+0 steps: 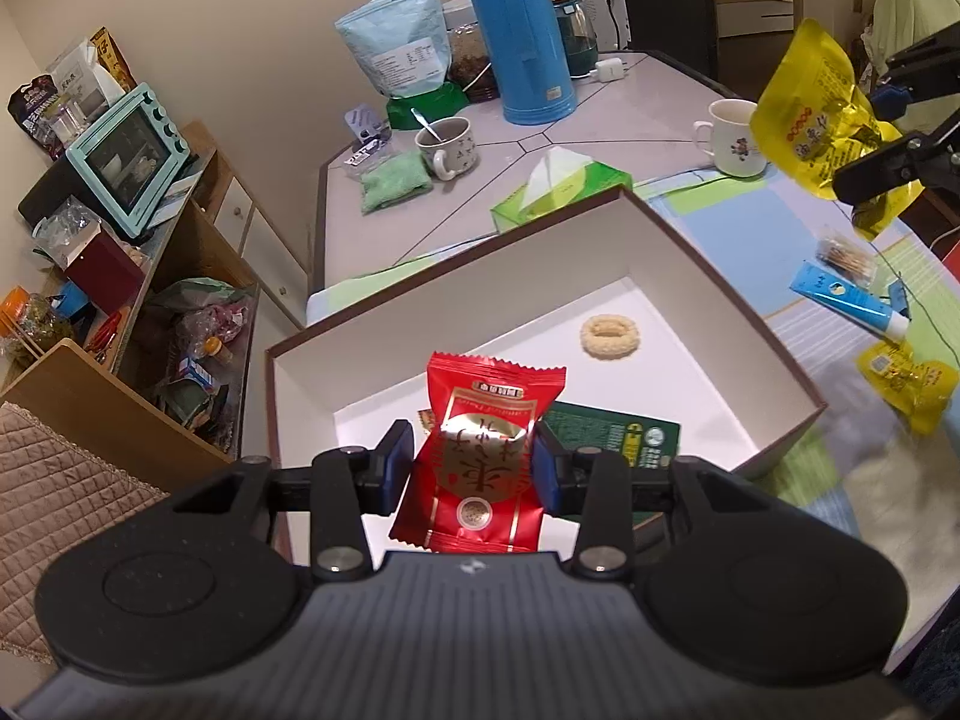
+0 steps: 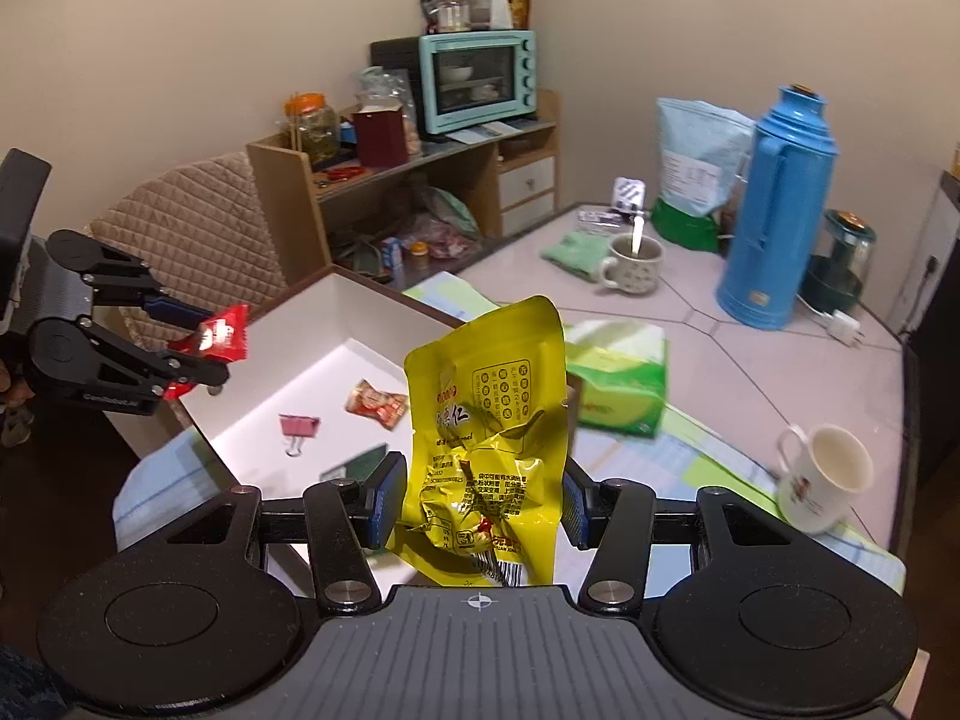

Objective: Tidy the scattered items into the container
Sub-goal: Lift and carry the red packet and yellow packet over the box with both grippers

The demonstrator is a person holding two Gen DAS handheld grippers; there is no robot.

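Observation:
My left gripper (image 1: 474, 468) is shut on a red snack packet (image 1: 480, 456), held above the near edge of the open white box (image 1: 660, 252). In the right wrist view the same left gripper (image 2: 198, 354) and red packet (image 2: 219, 333) hang over the box (image 2: 318, 312). My right gripper (image 2: 480, 495) is shut on a crinkled yellow snack bag (image 2: 489, 438), held beside the box; the left wrist view shows this bag (image 1: 822, 120) high at the right. Inside the box lie a ring biscuit (image 1: 610, 336), a green packet (image 1: 618, 435), a pink binder clip (image 2: 298, 427) and a small candy (image 2: 377, 403).
On the tablecloth right of the box lie a blue tube (image 1: 852, 300), a small yellow packet (image 1: 906, 381) and a clear snack packet (image 1: 846, 255). A green tissue pack (image 1: 558, 186), two mugs (image 1: 729, 138) (image 1: 447, 147) and a blue thermos (image 1: 519, 30) stand behind. A shelf unit (image 2: 420, 180) stands beyond.

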